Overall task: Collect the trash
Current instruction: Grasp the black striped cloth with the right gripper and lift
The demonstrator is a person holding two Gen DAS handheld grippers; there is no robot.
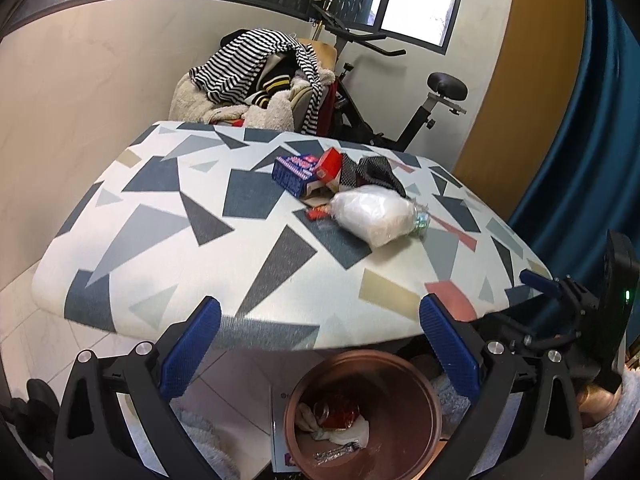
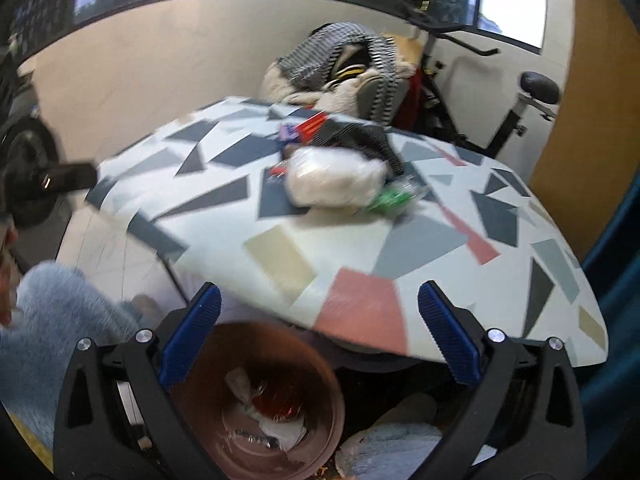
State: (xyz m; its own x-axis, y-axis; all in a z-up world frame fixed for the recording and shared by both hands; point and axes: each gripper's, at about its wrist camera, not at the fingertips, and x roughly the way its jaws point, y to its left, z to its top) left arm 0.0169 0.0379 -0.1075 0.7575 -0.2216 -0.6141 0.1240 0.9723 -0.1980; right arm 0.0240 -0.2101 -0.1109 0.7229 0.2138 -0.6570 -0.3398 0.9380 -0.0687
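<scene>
Blue ribbed pads frame both views. Left gripper: jaws spread wide, nothing between them. Right gripper: jaws fully apart as well, empty; that view is smeared with blur.

Directly below both sits the round copper-coloured waste bin, on the floor under the near edge of the tabletop. Inside: crumpled white tissue, a red crinkly wrapper, something small and metallic I cannot identify.

Further out, the tabletop with a white cloth printed in grey, navy, pink and tan shards. Remaining trash is clustered near its middle, well apart from both grippers:
- a white bundle wrapped in clear plastic film, nearest of the heap, with a clear crinkled wrapper with green print touching its right end;
- a flattened blue printed carton and a red box behind it, touching;
- a dark patterned cloth at the back, possibly not trash;
- a small red scrap just beside the bundle's left end.

Handling, as judged: the bundle looks light, soft, squashy; film likely slippery, so pinch across its narrow middle, not the tapered ends. Cartons are stiff and light; take by an edge. Loose wrappers will likely crumple or slip free.

Beyond: a chair heaped with striped clothing, an exercise bike.
</scene>
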